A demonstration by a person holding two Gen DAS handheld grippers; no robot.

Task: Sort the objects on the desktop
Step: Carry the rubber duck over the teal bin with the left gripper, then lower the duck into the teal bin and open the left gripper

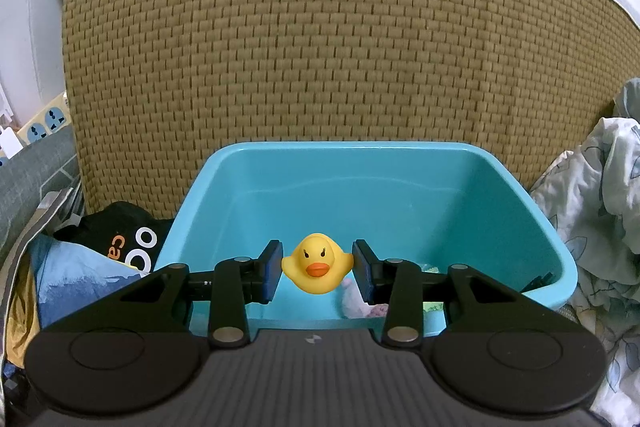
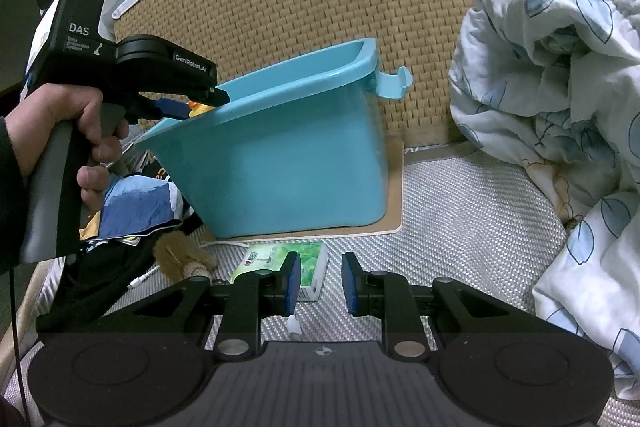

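Note:
A yellow rubber duck (image 1: 317, 269) with an orange beak hangs over the near side of a turquoise plastic bin (image 1: 400, 151). My left gripper (image 1: 317, 265) is shut on it, blue pads pressing both of its sides. In the right wrist view a hand (image 2: 60, 131) holds that gripper at the bin's (image 2: 280, 163) left rim, and the duck (image 2: 197, 109) just shows there. My right gripper (image 2: 320, 283) stands open low over the woven mat with nothing between its pads. A green tissue packet (image 2: 276, 261) lies just behind its left finger.
A woven tan panel (image 1: 320, 47) rises behind the bin, which stands on a thin board (image 2: 394, 187). A floral quilt (image 2: 560, 67) is heaped at the right. Clothes (image 1: 80, 267) and a brown fluffy item (image 2: 180, 255) lie at the left. Small items (image 1: 356, 301) rest inside the bin.

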